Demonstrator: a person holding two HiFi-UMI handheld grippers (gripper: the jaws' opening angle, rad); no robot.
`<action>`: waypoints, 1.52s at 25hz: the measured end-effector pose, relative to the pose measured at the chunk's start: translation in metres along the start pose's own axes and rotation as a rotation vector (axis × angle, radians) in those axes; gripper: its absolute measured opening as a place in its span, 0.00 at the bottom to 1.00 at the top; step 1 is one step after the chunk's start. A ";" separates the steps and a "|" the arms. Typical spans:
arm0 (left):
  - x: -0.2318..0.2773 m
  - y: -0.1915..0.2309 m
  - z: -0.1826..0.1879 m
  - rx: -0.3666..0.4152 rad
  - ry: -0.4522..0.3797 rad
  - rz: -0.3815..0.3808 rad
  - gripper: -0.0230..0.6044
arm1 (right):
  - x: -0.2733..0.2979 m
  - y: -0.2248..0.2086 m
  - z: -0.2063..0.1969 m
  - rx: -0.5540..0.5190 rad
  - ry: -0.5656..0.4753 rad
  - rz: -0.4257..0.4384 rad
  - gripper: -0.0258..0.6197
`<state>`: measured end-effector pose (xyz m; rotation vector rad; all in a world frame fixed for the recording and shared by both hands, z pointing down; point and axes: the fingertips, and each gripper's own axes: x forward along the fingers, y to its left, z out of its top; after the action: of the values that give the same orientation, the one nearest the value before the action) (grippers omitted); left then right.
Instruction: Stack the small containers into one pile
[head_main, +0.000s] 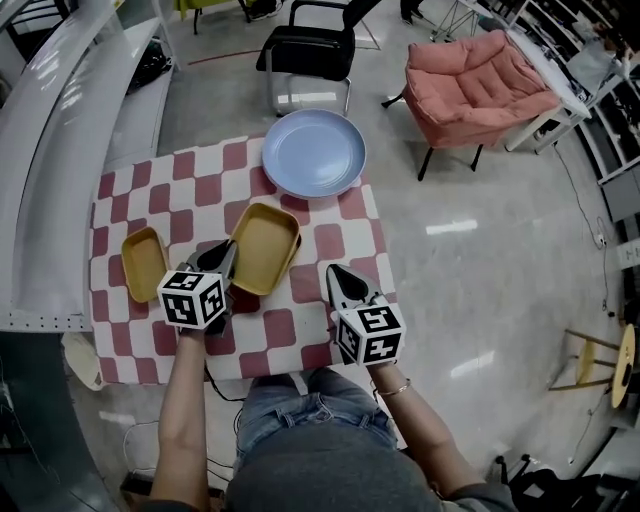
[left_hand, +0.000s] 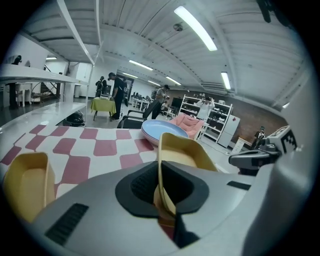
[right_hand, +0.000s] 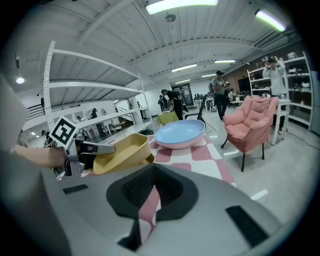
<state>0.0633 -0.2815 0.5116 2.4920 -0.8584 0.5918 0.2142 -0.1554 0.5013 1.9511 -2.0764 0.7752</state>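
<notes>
A larger yellow container (head_main: 265, 246) sits tilted at the middle of the checkered table (head_main: 190, 185). My left gripper (head_main: 228, 257) is shut on its near-left rim, and the rim (left_hand: 161, 165) runs between the pads in the left gripper view. From the right gripper view, that container (right_hand: 122, 152) hangs a little above the cloth. A smaller yellow container (head_main: 143, 262) lies at the table's left, apart from the held one, and shows at the left gripper view's edge as the small container (left_hand: 26, 184). My right gripper (head_main: 339, 273) is to the right of the held container, shut and empty, with only cloth beyond its jaws (right_hand: 150, 200).
A blue plate (head_main: 313, 152) rests at the table's far edge. Beyond it stand a black chair (head_main: 310, 48) and a pink armchair (head_main: 478, 85). White shelving (head_main: 50, 150) runs along the left. A person's legs are at the table's near edge.
</notes>
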 end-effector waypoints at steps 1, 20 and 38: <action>0.002 0.000 -0.002 0.009 0.013 -0.013 0.08 | -0.001 0.000 -0.001 0.006 0.001 -0.014 0.05; 0.028 0.000 -0.018 0.183 0.121 -0.132 0.09 | -0.001 0.017 -0.021 0.071 0.025 -0.177 0.05; 0.027 0.010 -0.022 0.150 0.124 -0.123 0.27 | 0.007 0.033 -0.023 0.079 0.039 -0.207 0.05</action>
<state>0.0709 -0.2897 0.5465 2.5866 -0.6300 0.7843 0.1764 -0.1501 0.5158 2.1313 -1.8104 0.8540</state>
